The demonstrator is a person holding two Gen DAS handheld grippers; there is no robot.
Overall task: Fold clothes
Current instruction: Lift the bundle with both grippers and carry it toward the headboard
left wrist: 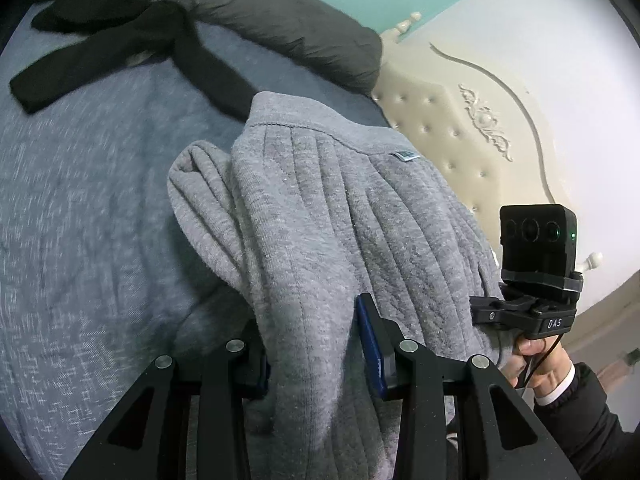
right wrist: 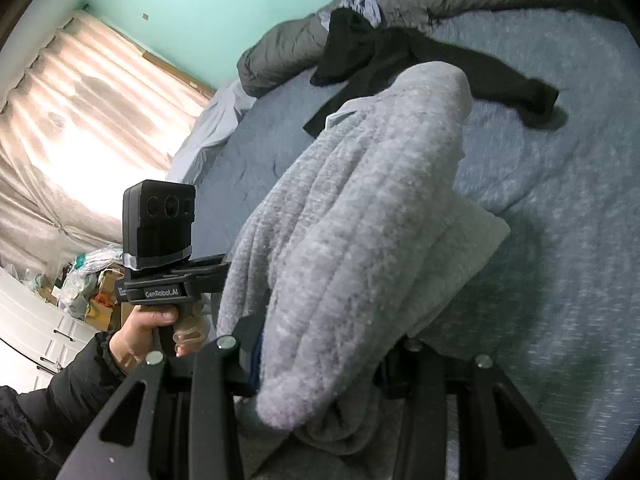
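A thick grey knit garment [left wrist: 320, 216] hangs bunched above the blue-grey bed [left wrist: 80, 220]. My left gripper [left wrist: 316, 356] is shut on a fold of it, the cloth filling the gap between the blue pads [left wrist: 372, 344]. In the right wrist view the same grey garment [right wrist: 352, 216] drapes over my right gripper [right wrist: 320, 364], which is shut on its bunched edge; the cloth hides the fingertips. Each view shows the other gripper held in a hand at the garment's far side.
A black garment [left wrist: 120, 48] lies spread at the far end of the bed, beside a dark grey duvet [left wrist: 288, 20]. A cream tufted headboard [left wrist: 460, 120] stands at the right. Curtains [right wrist: 80, 120] and white drawers [right wrist: 36, 332] with clutter flank the bed.
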